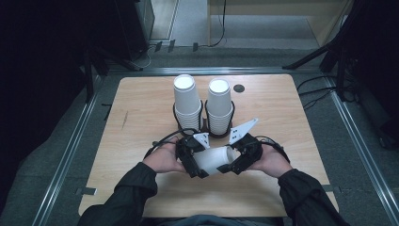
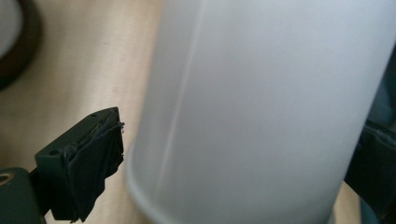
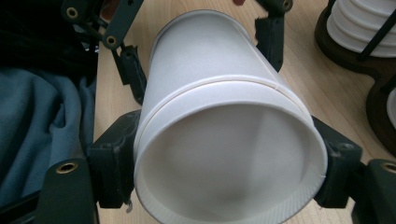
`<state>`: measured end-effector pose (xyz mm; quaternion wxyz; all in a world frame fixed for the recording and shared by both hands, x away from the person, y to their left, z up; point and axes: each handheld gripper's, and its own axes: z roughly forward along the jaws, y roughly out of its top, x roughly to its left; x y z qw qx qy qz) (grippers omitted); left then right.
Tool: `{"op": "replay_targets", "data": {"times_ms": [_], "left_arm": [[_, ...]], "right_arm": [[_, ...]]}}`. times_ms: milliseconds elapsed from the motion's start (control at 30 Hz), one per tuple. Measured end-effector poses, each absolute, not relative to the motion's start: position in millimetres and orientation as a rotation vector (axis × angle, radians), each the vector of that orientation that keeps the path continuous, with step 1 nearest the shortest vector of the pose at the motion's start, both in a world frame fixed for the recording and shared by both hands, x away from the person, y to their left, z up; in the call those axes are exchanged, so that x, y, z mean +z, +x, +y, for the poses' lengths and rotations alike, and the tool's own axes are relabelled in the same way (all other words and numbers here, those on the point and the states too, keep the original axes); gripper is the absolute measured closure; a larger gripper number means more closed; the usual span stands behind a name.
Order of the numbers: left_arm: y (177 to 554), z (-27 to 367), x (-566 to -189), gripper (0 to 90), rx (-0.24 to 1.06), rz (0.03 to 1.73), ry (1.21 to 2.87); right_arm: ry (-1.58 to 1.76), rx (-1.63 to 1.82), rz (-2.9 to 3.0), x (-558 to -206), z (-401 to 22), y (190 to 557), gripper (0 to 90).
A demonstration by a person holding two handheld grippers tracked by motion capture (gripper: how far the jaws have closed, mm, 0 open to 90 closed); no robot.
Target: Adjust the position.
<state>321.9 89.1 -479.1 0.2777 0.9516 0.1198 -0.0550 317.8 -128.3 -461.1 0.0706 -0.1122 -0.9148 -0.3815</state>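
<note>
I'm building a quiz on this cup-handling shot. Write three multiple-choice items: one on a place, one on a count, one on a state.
1. Where is the loose white paper cup?
A. between the two grippers
B. on the floor
C. atop a stack

2. How many stacks of white paper cups stand in black holders?
A. one
B. two
C. four

3. How does the loose cup lie?
A. upright
B. crushed flat
C. on its side

Key:
1 A: left gripper and right gripper flank it.
2 B: left stack and right stack.
3 C: its mouth faces the right gripper view.
</note>
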Motion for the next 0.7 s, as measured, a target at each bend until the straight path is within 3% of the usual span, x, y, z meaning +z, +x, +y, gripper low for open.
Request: {"op": "replay_targets", "data": {"times_ms": [333,700], "left_arm": [[323,107,-469,1.0,-0.157,0.367,2.437],[322,122,-462,1.0,-0.074,0.379,2.302]], "right_arm": [[-0.371,-1.172,-2.741,-458,-141,324,24.0],[-0.441,-1.232,-2.742,-452,-157,327,23.9]]}}
